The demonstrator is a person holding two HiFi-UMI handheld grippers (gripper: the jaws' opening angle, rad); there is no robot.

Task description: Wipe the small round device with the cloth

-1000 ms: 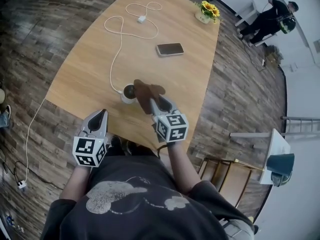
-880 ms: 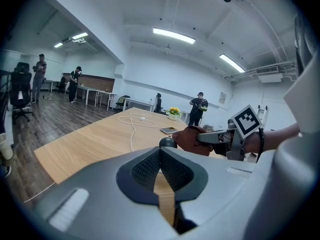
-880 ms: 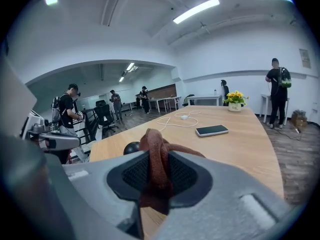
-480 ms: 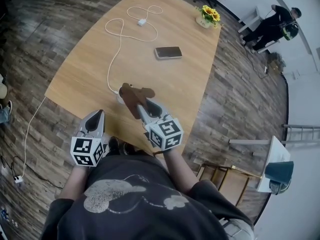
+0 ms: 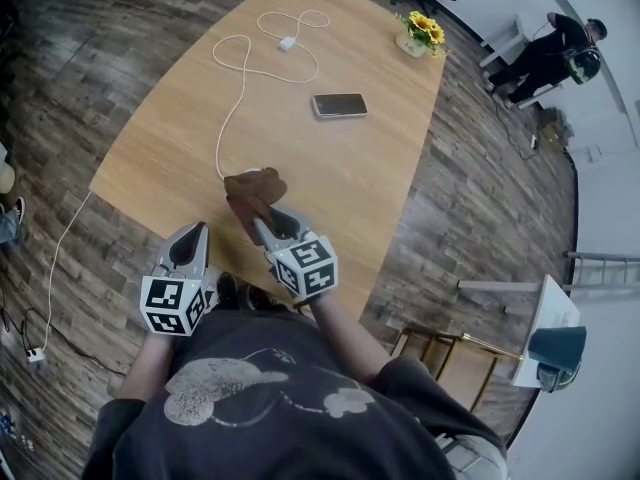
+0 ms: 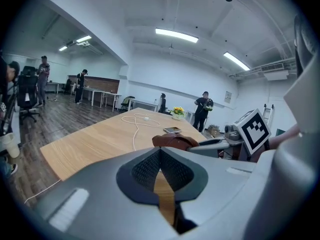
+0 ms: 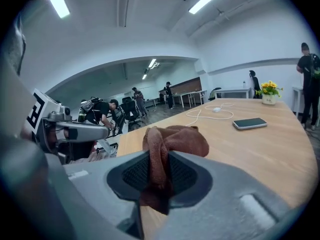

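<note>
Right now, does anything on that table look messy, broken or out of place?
Nothing is spilled or broken. The one untidy thing is the white cable, sprawled in loose loops across the table. The brown cloth, pinched in the right gripper, hides the round device, so I cannot judge that. The phone lies flat.

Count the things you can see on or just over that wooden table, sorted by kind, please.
Brown cloth: 1, held in the right gripper
Phone: 1
White cable: 1
Pot of yellow flowers: 1
Total: 4
</note>
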